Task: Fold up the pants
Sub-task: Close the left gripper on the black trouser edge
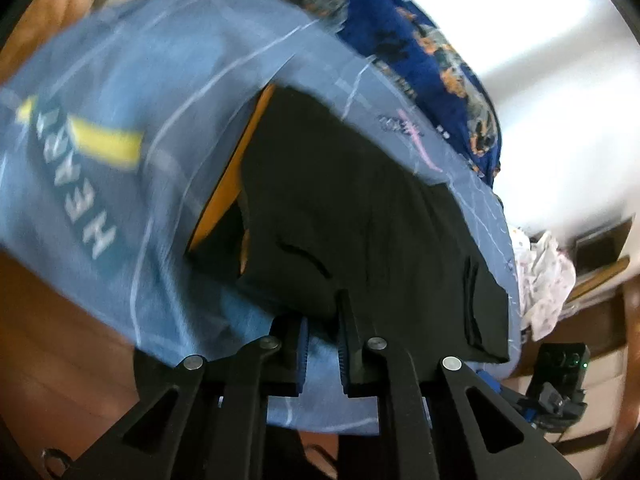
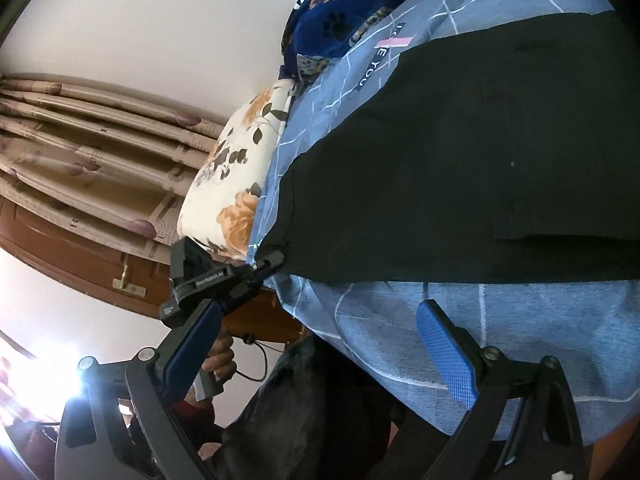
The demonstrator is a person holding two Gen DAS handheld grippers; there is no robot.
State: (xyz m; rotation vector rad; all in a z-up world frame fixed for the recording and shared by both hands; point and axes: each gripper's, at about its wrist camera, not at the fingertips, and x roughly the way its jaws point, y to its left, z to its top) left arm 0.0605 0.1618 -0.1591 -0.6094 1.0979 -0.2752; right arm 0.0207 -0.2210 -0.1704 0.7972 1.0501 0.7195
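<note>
Black pants [image 1: 344, 208] lie spread on a blue checked bedsheet [image 1: 120, 100]; they also fill the right of the right wrist view [image 2: 460, 168]. My left gripper [image 1: 322, 344] sits at the pants' near edge with a narrow gap between its blue pads, and cloth drapes over its right finger; I cannot tell whether it grips. In the right wrist view the left gripper [image 2: 268, 264] touches the pants' corner. My right gripper [image 2: 320, 356] is open wide and empty, just short of the bedsheet's edge, below the pants.
A dark blue patterned blanket [image 1: 420, 52] lies beyond the pants. A floral pillow [image 2: 236, 184] sits at the bed's end. Curtains [image 2: 92, 148] and wooden furniture [image 2: 76, 256] stand at the left. White crumpled cloth [image 1: 544, 280] lies past the bed.
</note>
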